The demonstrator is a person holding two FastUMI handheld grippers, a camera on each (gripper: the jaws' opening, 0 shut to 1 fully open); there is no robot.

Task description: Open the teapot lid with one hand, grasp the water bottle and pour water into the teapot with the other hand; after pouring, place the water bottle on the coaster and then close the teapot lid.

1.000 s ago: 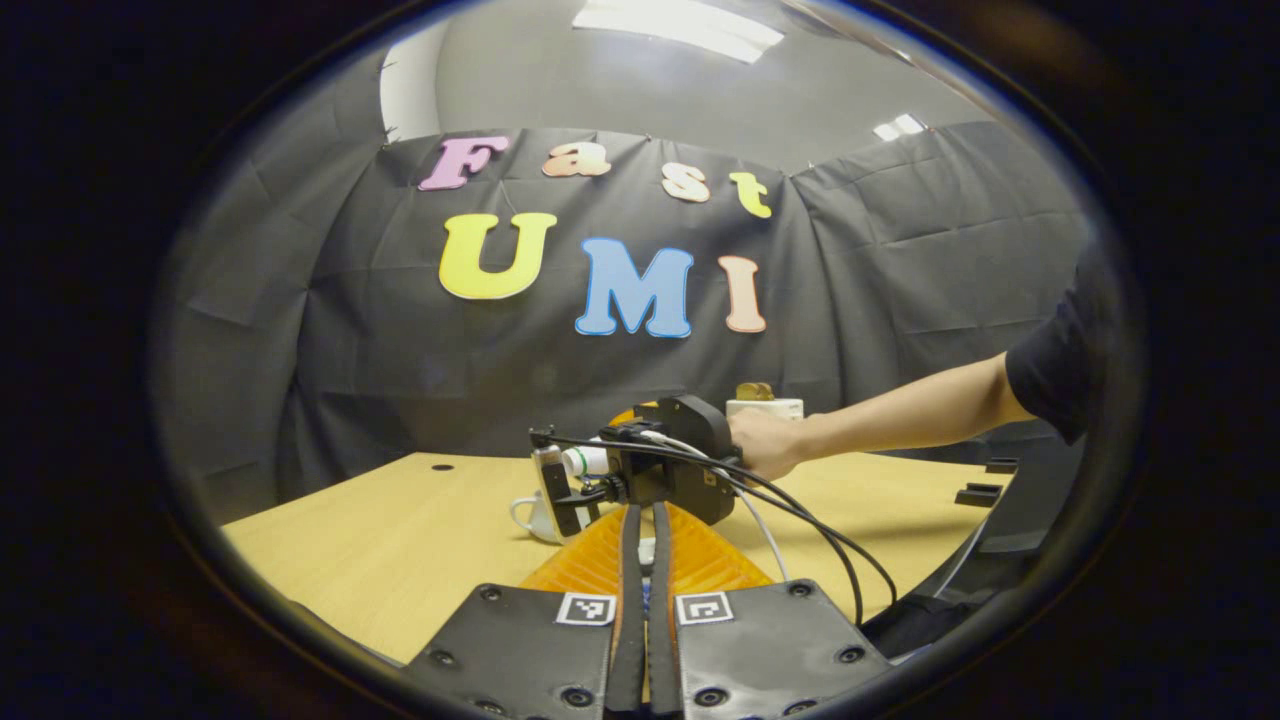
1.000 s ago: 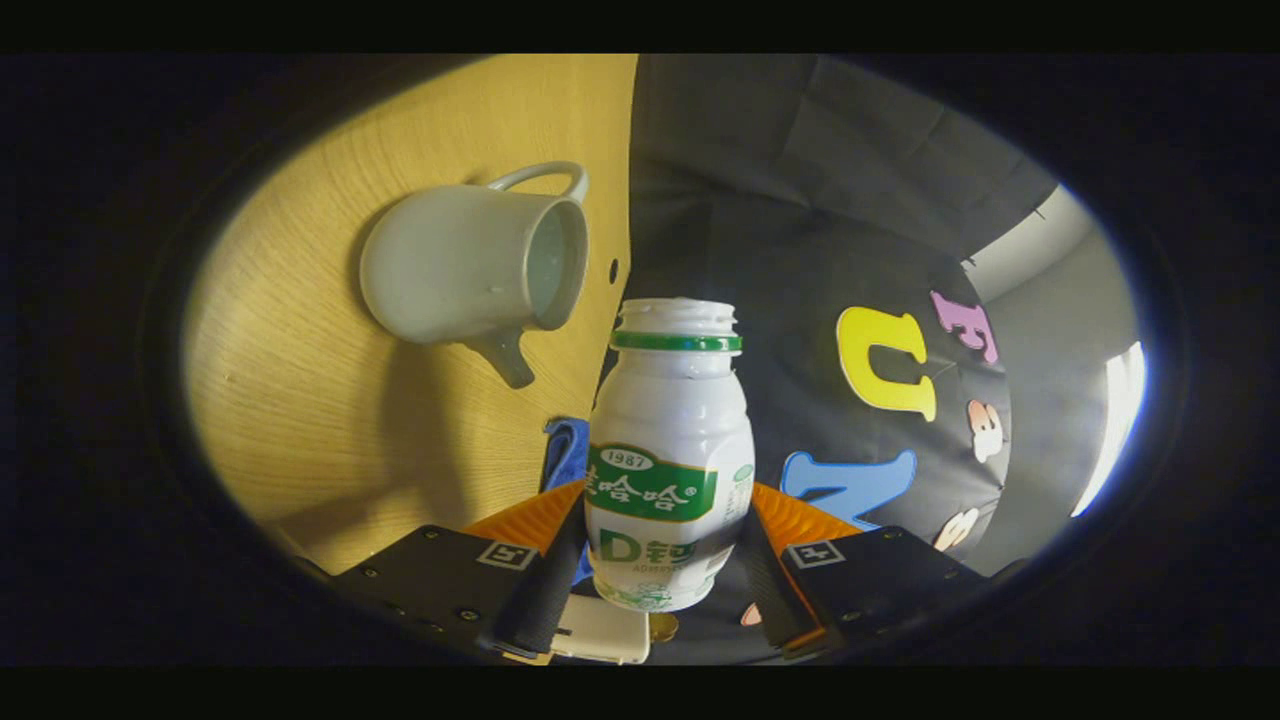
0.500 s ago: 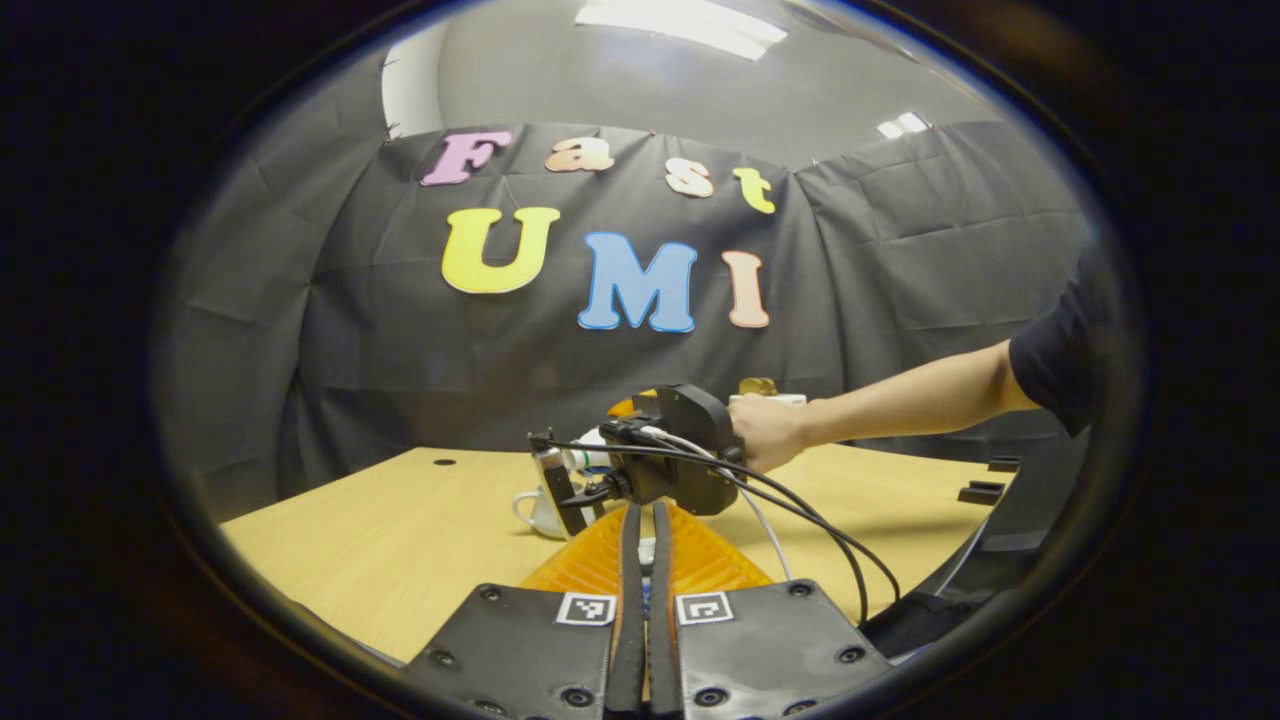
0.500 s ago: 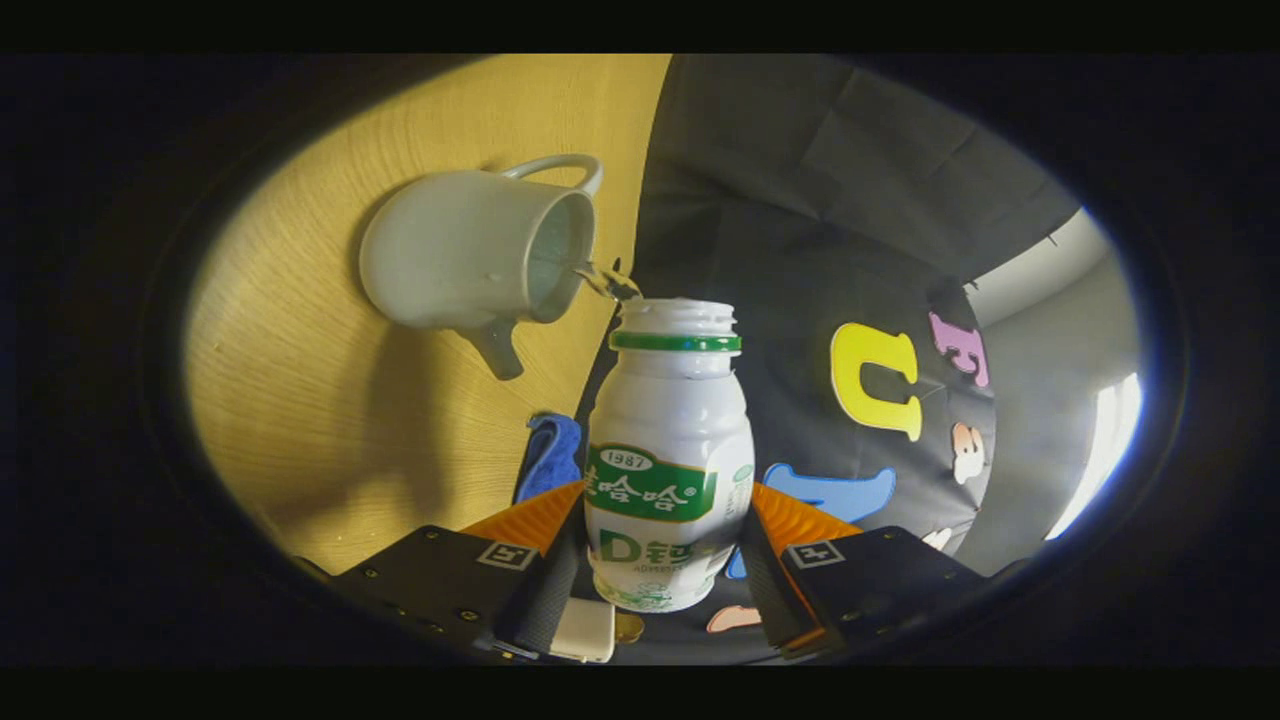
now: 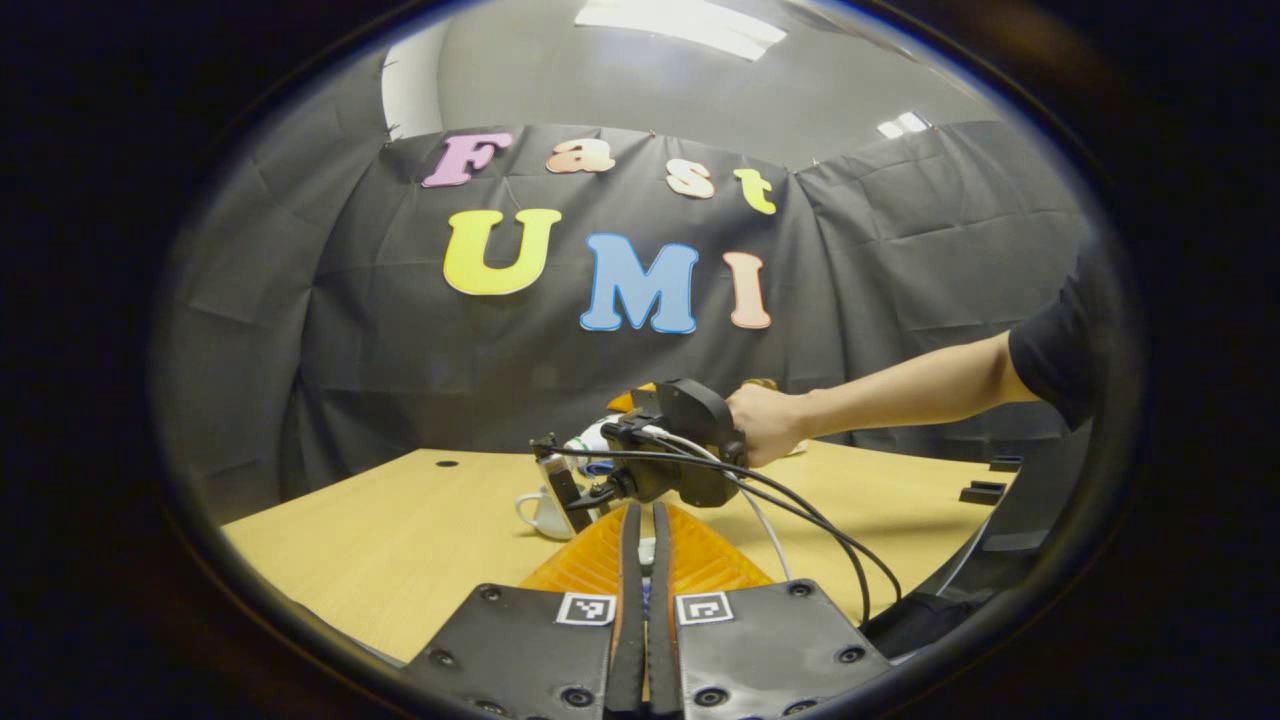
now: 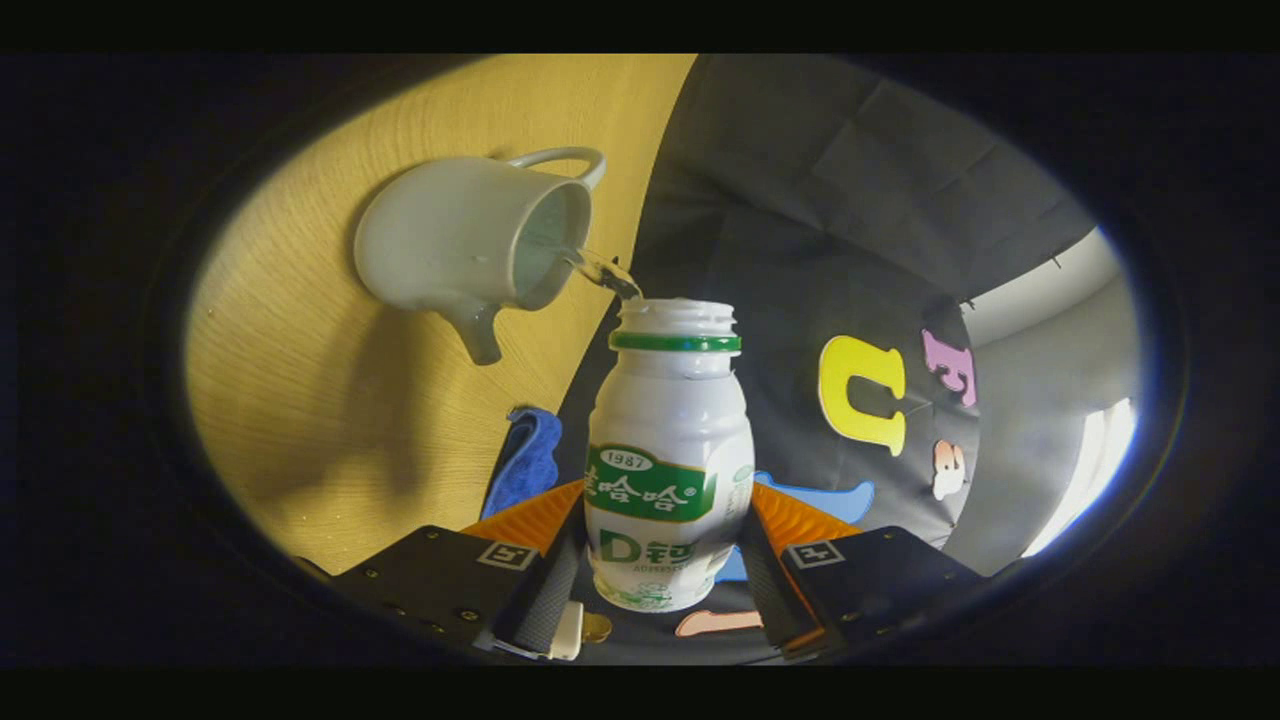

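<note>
The water bottle (image 6: 668, 455), capless, is clamped between the two fingers of the right gripper (image 6: 665, 590) low on its body and tipped toward the white teapot (image 6: 470, 245), so that its threaded mouth sits just beside the pot's open rim. A thin stream of water (image 6: 600, 272) bridges mouth and opening. The low grip leaves the neck free to reach over the rim; the tilt is what keeps the water running. In my judgement the pouring step is under way.

The teapot stands on the wooden table (image 6: 330, 400) with no lid on it. A blue cloth (image 6: 525, 455) lies on the table near the pot.

In the left gripper view the right gripper (image 5: 660, 455) is held by a hand (image 5: 765, 425) over the teapot (image 5: 545, 510), its cables trailing back toward the person. The left gripper (image 5: 640, 590) is held back and level, its fingers nearly together with only a narrow slit between; whether anything is pinched there I cannot tell.

Clearances: the bottle mouth is close to the rim, so little room remains before contact. The table to the left of the pot is open.
</note>
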